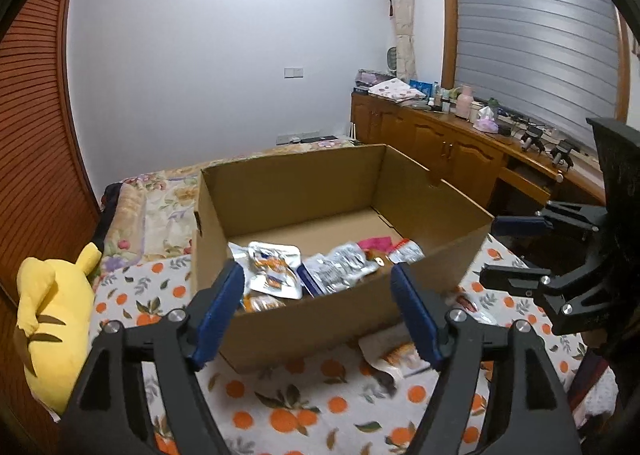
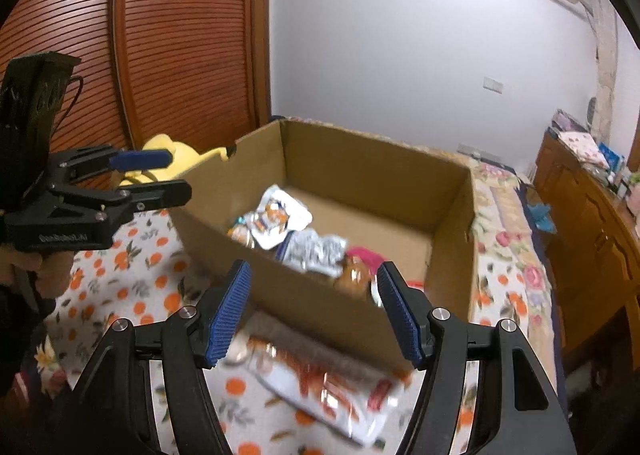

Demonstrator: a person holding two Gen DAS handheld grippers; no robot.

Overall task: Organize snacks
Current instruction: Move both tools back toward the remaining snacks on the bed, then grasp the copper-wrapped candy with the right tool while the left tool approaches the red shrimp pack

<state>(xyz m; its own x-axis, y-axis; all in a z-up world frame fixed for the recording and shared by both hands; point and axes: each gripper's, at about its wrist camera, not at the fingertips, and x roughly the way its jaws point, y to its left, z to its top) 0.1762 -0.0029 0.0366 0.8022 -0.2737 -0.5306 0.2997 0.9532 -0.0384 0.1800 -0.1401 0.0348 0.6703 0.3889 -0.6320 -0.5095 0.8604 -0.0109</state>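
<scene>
An open cardboard box [image 1: 320, 319] stands on the bed, holding several snack packets: a white and orange one [image 1: 276, 275], a silver one [image 1: 336, 271] and a pink one [image 1: 374, 243]. My left gripper [image 1: 318, 279] is open in front of the box's near wall, with nothing between its blue pads. Another orange and white snack packet [image 2: 320, 383] lies on the bed cover outside the box, just below my right gripper [image 2: 314, 271]. That gripper is open too and holds nothing. Each gripper also shows in the other's view: the right gripper [image 1: 496, 251] and the left gripper [image 2: 176, 175].
A yellow plush toy [image 1: 52, 319] lies left of the box beside a wooden slatted wardrobe [image 2: 180, 35]. A wooden cabinet [image 1: 460, 143] cluttered with bottles and tissues runs along the right wall. The bed cover [image 1: 304, 407] has an orange-fruit print.
</scene>
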